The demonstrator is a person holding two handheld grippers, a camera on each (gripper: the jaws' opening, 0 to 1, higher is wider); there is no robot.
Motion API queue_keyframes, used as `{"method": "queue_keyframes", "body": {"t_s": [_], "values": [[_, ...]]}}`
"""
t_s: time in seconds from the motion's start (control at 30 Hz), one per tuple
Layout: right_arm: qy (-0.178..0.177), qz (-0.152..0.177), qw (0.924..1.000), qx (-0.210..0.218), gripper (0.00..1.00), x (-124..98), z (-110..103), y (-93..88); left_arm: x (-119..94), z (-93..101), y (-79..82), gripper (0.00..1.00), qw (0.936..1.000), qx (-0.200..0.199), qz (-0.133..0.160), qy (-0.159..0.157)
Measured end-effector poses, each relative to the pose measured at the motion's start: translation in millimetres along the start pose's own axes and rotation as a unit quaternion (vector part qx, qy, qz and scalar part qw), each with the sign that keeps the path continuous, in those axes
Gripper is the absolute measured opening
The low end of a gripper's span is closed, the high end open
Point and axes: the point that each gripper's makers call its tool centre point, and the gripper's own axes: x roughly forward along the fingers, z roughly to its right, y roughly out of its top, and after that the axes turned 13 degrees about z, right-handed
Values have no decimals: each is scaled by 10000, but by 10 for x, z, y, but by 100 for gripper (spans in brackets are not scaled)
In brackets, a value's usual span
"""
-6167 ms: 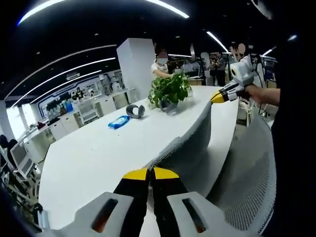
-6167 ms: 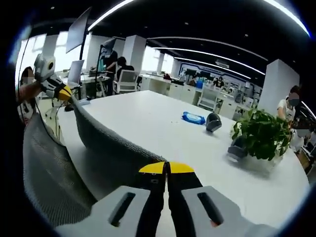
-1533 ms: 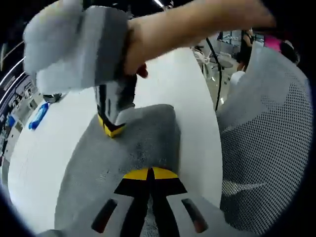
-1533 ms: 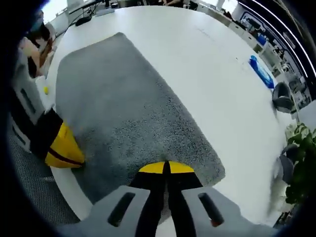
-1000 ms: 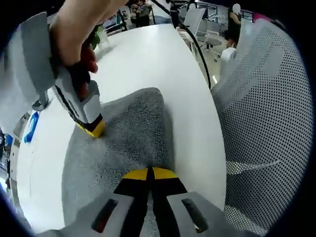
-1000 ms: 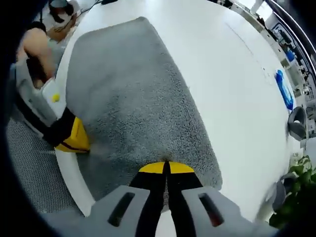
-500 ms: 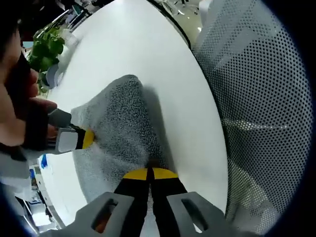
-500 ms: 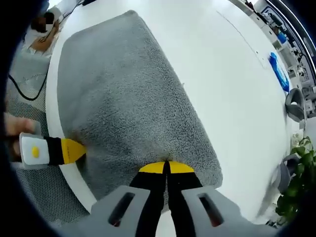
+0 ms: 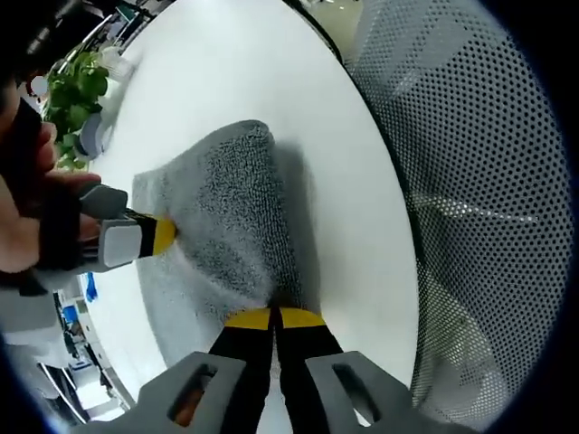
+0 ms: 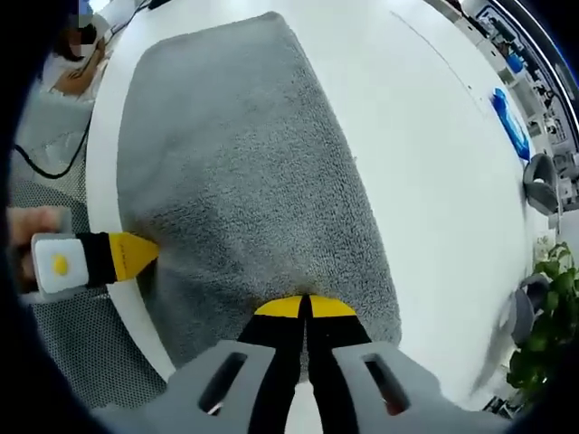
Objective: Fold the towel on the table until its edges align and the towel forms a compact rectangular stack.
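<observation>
Towel (image 10: pixel 244 154) is lying flat on the white desk (image 10: pixel 425 172), long side running along the near desk rim. In the right gripper view it is reading as a grey rectangle, already doubled.

Right gripper (image 10: pixel 304 307): fingers are pressed together on the near end edge of the towel, yellow tips meeting with pile bunched between them. Left gripper (image 9: pixel 271 317): fingers likewise closed on a towel corner at the desk rim; the cloth is rising in a hump (image 9: pixel 231 194) just ahead of the tips.

Change over the last half second: both grippers have stayed clamped, and the left one has drawn closer to the right one. In the left gripper view the right gripper's yellow tip (image 9: pixel 163 237) is now touching the towel edge beside the hump; in the right gripper view the left gripper's tip (image 10: pixel 122 253) is sitting at the towel's near corner by the rim. The hump is looking taller than it did a moment ago.

Judgement: the short end is being gathered for the next fold. Both corners seem secured, so the end is probably ready to be carried across the flat part. Risk: uneven corners would leave the edges misaligned.

Plant (image 9: pixel 77 90) and blue packet (image 10: pixel 511 127) are lying well apart from the towel.
</observation>
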Motion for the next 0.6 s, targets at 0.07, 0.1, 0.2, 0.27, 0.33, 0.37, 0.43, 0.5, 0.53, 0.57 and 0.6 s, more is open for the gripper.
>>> {"method": "queue_keyframes", "body": {"t_s": [0.07,0.1,0.2,0.27,0.33,0.37,0.43,0.5,0.53,0.57,0.6], "values": [[-19,-18,10000,40,0,-5,10,-4,1,3,-6,0,9999,60,-114,-6],[-32,-18,10000,76,0,-7,10,-6,4,1,-5,0,9999,63,-154,2],[-47,-29,10000,72,0,-6,6,-15,-3,-3,-20,1,9997,13,-217,67],[-43,-35,10000,-7,0,-6,2,-18,-8,-24,-51,1,9990,-264,-246,267],[-43,-27,10000,-19,0,-11,2,-22,-5,-43,-81,1,9986,-316,-295,320],[-28,-31,10000,-29,0,-11,3,-23,-1,-51,-105,1,9984,-279,-343,339],[9,-67,10000,15,0,-11,5,-23,3,-72,-167,1,9978,-227,-477,410],[12,-122,9999,61,0,-10,2,-25,-3,-89,-214,1,9974,-209,-534,446],[-4,-146,9999,54,0,-8,-6,-25,-2,-96,-228,1,9972,-223,-539,459],[-38,-193,9998,3,0,-7,-14,-30,-7,-101,-238,1,9972,-240,-526,467],[-114,-248,9996,-44,0,-7,-16,-31,-17,-103,-241,1,9973,-279,-487,471]]}}
